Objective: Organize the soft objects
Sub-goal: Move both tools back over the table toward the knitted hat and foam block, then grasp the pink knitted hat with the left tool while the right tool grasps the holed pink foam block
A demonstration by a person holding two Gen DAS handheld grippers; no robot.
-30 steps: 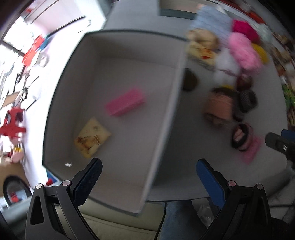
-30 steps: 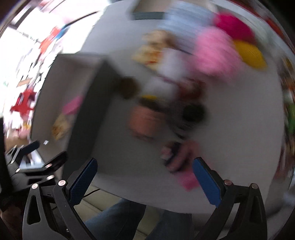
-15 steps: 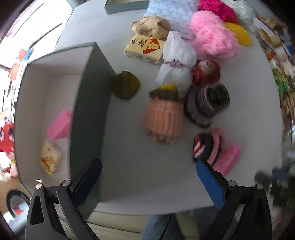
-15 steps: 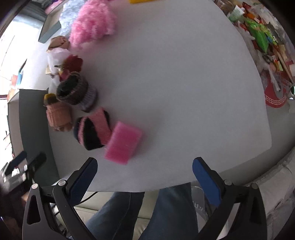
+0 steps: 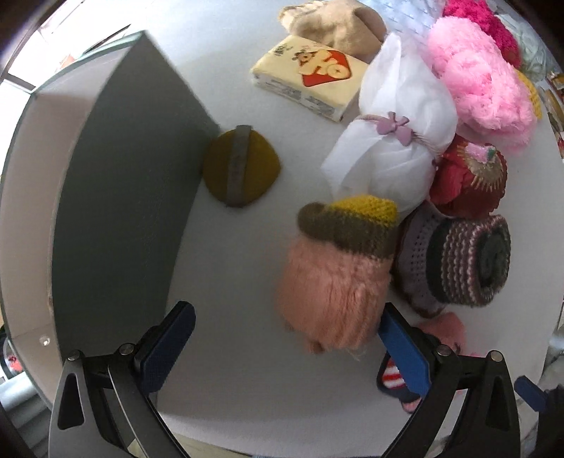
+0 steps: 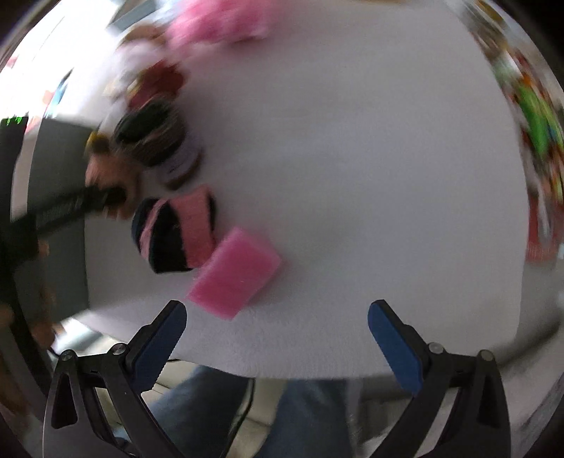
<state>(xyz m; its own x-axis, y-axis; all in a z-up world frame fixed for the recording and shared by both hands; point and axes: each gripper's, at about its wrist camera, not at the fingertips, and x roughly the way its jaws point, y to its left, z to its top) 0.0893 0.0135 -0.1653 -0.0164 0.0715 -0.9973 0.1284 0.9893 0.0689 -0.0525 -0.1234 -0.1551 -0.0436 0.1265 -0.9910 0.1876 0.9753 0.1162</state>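
My left gripper (image 5: 285,338) is open, low over the table, with a fuzzy peach knit hat (image 5: 335,278) with an olive and yellow band just beyond its right finger. The grey box (image 5: 116,197) stands to the left. A striped knit roll (image 5: 461,260), a white cloth bundle (image 5: 394,141), a red item (image 5: 469,176) and an olive pad (image 5: 241,167) lie around. My right gripper (image 6: 278,324) is open and empty above the table's front edge. A pink sponge (image 6: 236,273) and a pink-black knit piece (image 6: 176,236) lie just beyond its left finger.
A tissue pack (image 5: 310,75), a tan plush (image 5: 335,24) and fluffy pink yarn (image 5: 479,77) lie at the back. In the blurred right wrist view the left gripper's arm (image 6: 67,208) reaches in from the left. Colourful clutter (image 6: 535,141) lines the table's right edge.
My left gripper has swung from over the box to the pile and come down close to the peach hat. My right gripper has moved nearer the pink sponge. Both stay open.
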